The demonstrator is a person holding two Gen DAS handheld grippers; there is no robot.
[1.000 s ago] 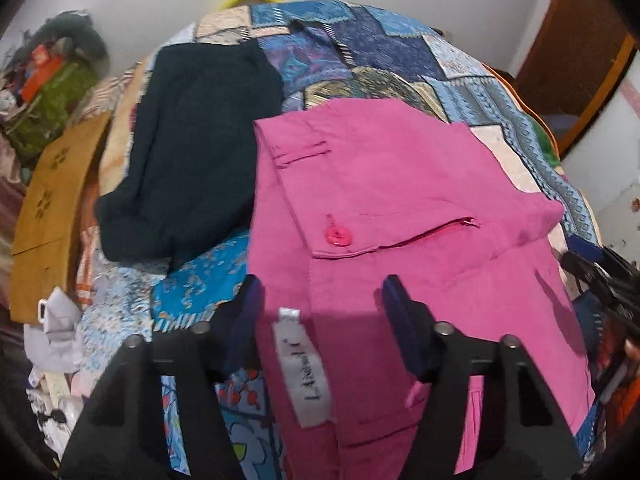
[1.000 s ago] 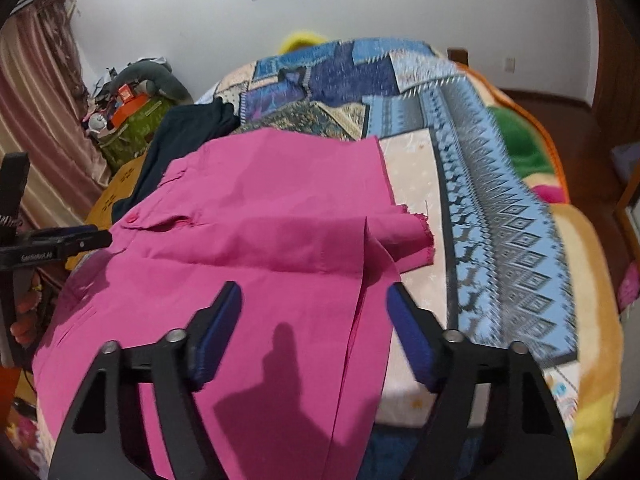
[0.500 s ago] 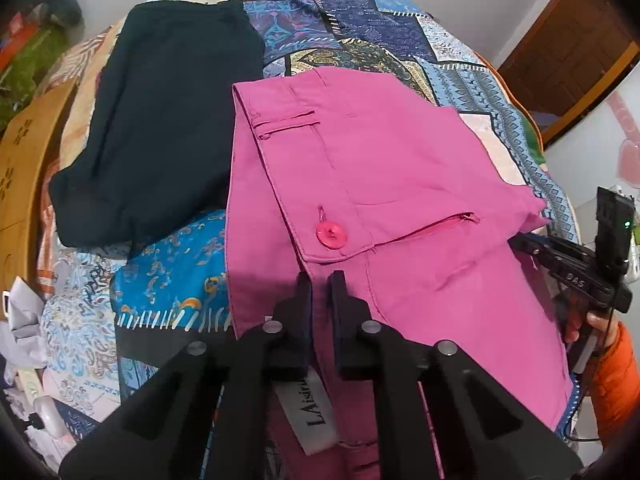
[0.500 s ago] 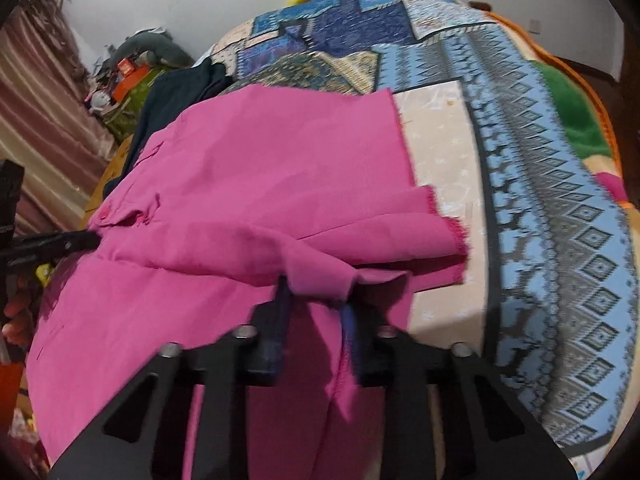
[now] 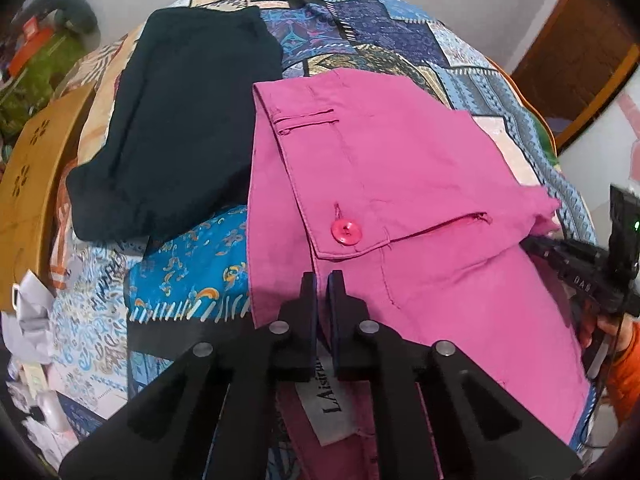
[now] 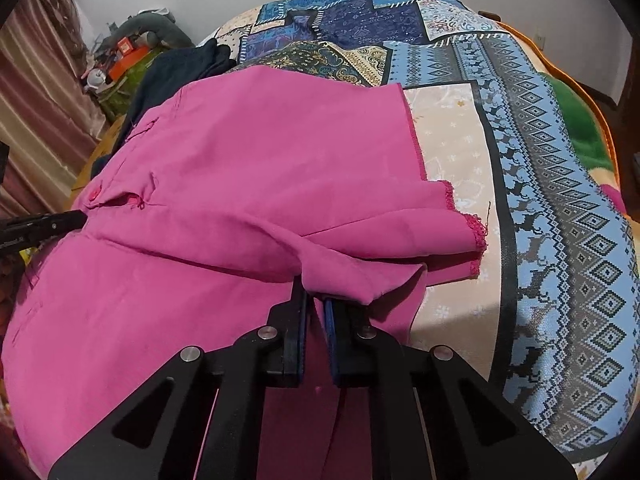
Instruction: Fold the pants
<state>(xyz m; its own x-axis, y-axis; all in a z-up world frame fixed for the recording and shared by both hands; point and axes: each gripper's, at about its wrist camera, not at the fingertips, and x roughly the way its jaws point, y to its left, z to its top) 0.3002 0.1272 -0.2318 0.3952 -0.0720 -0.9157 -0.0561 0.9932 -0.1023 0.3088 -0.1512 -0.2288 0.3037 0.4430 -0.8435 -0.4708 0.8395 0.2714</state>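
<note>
A: Pants and grippers, left to right?
B: Left gripper [image 5: 322,284] pinches pink pants [image 5: 400,184] at the waistband under the button; right gripper [image 6: 314,300] pinches a bunched leg fold.
A: Surface, room?
B: Patchwork bedspread [image 6: 560,240], dark garment [image 5: 180,120] left of pants, curtain [image 6: 36,92], white wall.

Bright pink pants [image 5: 400,184] with a matching pink button [image 5: 346,232] lie beside a seemingly navy garment [image 5: 188,120] on a blue patchwork-patterned bedspread [image 6: 560,208].
</note>
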